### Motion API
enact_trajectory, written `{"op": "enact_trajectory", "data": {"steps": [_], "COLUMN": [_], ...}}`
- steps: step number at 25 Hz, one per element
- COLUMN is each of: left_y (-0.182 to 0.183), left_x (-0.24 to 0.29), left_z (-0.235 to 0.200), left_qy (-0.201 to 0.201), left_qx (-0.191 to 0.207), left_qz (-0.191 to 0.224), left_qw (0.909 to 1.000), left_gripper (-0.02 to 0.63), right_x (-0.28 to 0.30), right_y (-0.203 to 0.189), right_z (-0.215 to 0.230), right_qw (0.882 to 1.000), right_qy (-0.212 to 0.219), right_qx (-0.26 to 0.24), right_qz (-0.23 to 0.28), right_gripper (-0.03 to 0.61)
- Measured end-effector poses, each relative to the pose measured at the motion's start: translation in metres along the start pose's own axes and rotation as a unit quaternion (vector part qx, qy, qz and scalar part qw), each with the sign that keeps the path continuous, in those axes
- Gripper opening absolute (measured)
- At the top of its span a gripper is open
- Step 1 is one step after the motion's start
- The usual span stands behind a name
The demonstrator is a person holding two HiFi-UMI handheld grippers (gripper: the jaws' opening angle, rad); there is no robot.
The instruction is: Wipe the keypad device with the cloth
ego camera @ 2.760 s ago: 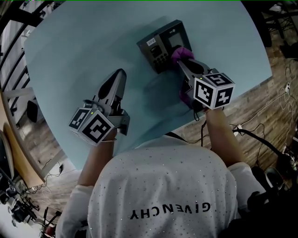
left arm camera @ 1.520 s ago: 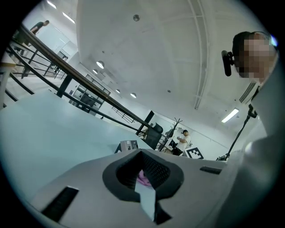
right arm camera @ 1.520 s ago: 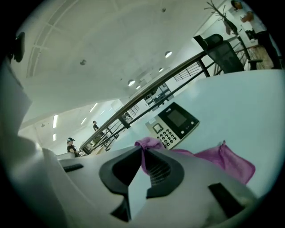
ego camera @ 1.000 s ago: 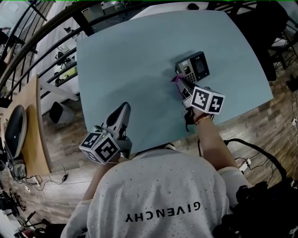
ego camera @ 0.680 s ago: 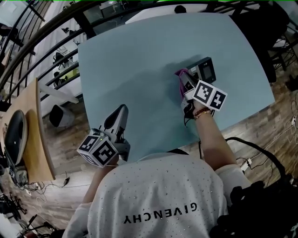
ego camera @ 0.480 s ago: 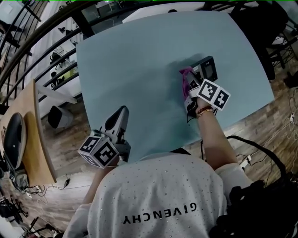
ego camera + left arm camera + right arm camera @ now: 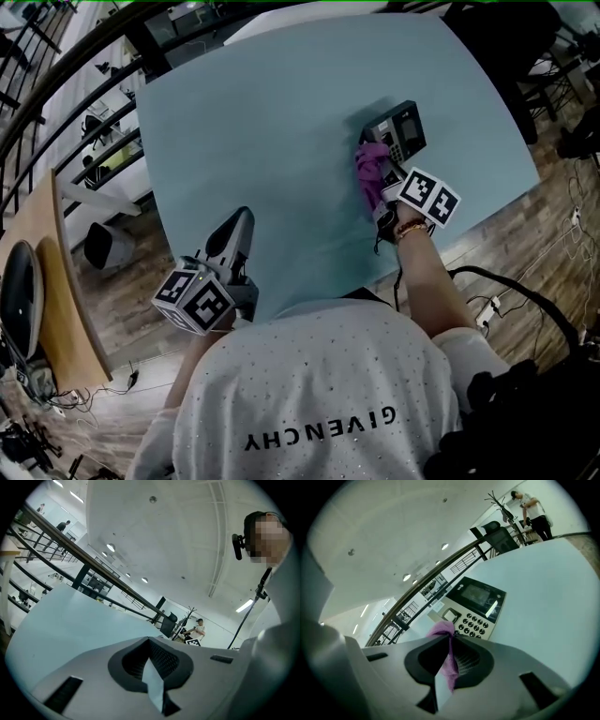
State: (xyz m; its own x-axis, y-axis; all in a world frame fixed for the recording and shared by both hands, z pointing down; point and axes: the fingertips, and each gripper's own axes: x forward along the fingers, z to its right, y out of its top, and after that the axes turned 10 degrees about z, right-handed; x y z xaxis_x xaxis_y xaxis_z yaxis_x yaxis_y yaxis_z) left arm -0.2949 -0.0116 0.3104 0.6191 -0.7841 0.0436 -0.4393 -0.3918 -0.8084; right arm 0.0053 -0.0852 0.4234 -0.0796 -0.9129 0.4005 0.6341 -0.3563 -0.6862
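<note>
A dark grey, wedge-shaped keypad device [image 7: 398,131] with a small screen and rows of round buttons sits towards the right side of the pale blue-green desk [image 7: 272,112], back from the near edge and well clear of every corner. On my feed from the right gripper view, it stands just beyond the jaws, its screen and keys turned towards the camera. A crumpled purple cloth [image 7: 372,173] lies at the device's near left corner. My right gripper [image 7: 378,180] is clamped on it, and a tuft of fabric bunches up from between the pinched jaws. I cannot tell from any view whether the cloth actually touches the casing. The black-and-white marker cube on that gripper hangs over the desk nearer the front edge, with the operator's bare forearm behind it. My left gripper [image 7: 239,220] is well apart from all this, near the desk's front left corner. Its jaws are pressed together with nothing between them, and they point along the bare tabletop. The operator's white, speckled T-shirt [image 7: 319,394] fills the bottom of the head view. Beyond the desk's edges I can see brown wood-plank flooring [image 7: 525,216] strewn with cables on the right and a black metal railing [image 7: 56,122] on the left.
</note>
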Motion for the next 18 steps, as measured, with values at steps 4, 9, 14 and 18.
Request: {"op": "enact_trajectory", "data": {"steps": [4, 9, 14, 18], "left_y": [0.0, -0.003, -0.014, -0.02], "left_x": [0.0, -0.001, 0.014, 0.027], "left_z": [0.001, 0.001, 0.014, 0.023], "left_qy": [-0.009, -0.022, -0.041, -0.053], "left_qx": [-0.004, -0.01, -0.022, -0.034], "left_qz": [-0.001, 0.006, 0.007, 0.004], "left_qw": [1.0, 0.9997, 0.9989, 0.998], "left_gripper": [0.0, 0.0, 0.0, 0.0], "right_x": [-0.007, -0.022, -0.048, -0.066], "right_y": [-0.012, -0.027, -0.028, -0.025], "right_z": [0.012, 0.027, 0.043, 0.053], "right_qw": [1.0, 0.999, 0.997, 0.996], "right_qy": [-0.021, -0.045, -0.064, -0.072], "right_qx": [-0.002, 0.0, -0.02, -0.023], "right_qz": [-0.015, -0.027, -0.041, -0.049], "right_gripper": [0.029, 0.029, 0.029, 0.03]}}
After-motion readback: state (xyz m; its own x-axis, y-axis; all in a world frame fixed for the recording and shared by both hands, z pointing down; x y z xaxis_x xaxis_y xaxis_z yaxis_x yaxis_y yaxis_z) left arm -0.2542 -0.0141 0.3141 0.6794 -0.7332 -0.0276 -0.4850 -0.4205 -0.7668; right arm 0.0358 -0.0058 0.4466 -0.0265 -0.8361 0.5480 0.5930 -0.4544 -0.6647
